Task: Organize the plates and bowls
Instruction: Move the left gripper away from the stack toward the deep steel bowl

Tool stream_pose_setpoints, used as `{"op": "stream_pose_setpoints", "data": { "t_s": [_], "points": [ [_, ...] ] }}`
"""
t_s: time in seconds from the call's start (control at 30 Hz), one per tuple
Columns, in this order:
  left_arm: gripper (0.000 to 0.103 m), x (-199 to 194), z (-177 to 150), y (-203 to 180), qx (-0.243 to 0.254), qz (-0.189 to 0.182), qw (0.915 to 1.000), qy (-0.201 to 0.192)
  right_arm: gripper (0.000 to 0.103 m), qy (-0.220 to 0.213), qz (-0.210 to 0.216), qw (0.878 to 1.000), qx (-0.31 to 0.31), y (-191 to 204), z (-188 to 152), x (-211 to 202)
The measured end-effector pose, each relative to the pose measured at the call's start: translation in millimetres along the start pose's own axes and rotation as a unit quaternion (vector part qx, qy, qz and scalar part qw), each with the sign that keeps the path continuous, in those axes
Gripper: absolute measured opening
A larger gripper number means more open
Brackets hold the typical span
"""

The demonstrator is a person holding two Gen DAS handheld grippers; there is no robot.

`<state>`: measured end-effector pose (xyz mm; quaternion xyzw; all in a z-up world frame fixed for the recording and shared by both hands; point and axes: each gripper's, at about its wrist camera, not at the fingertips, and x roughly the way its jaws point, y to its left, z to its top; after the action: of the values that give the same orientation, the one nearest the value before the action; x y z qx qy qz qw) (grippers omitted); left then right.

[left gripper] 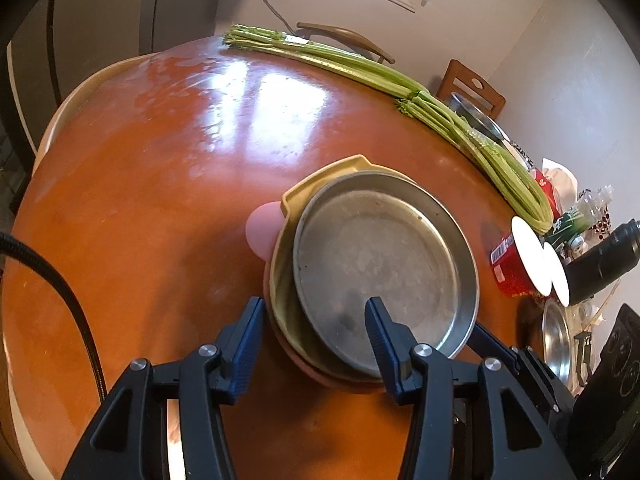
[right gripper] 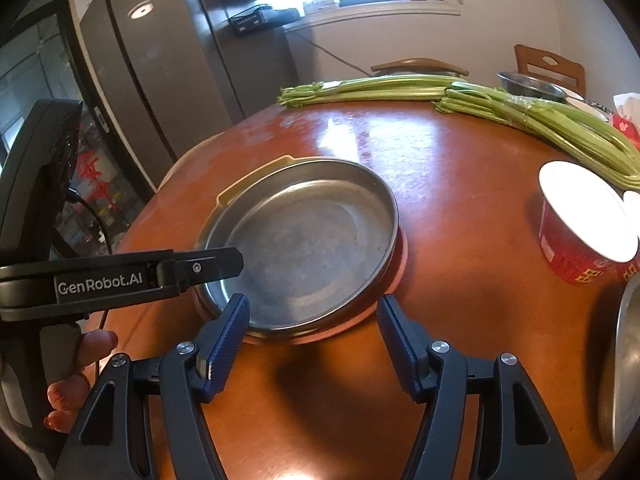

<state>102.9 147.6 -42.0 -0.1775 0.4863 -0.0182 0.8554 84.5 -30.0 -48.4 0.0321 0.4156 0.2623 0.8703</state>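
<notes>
A steel plate (left gripper: pixel 380 264) lies on top of a yellow dish (left gripper: pixel 320 180), which rests on a pink plate (left gripper: pixel 260 232), stacked on the brown table. My left gripper (left gripper: pixel 316 312) is open, its jaws straddling the stack's near left rim, one finger over the steel plate. In the right wrist view the same steel plate (right gripper: pixel 308 248) shows, with the yellow dish (right gripper: pixel 256 180) under it. My right gripper (right gripper: pixel 312 312) is open and empty at the stack's near edge. The left gripper's finger (right gripper: pixel 200 268) reaches over the plate's left rim.
Celery stalks (left gripper: pixel 400 80) (right gripper: pixel 500 108) lie along the table's far side. A red paper cup (right gripper: pixel 580 220) stands to the right. Another steel plate (right gripper: pixel 624 360) sits at the right edge, a steel bowl (right gripper: pixel 528 84) at the back. Chairs stand behind.
</notes>
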Motion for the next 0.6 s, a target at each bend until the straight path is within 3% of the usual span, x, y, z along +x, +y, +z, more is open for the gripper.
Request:
{"op": "stream_pose_setpoints", "data": {
  "t_s": [0.37,0.6],
  "points": [
    [0.051,17,26,-9,0.011,0.004,0.9999,-0.005,0.068,0.000,-0.010,1.000,0.018,-17,15,8],
    [0.051,-3,27,-9,0.013,0.033,0.9982,-0.049,0.068,-0.015,-0.028,0.999,0.025,-25,18,-3]
  ]
}}
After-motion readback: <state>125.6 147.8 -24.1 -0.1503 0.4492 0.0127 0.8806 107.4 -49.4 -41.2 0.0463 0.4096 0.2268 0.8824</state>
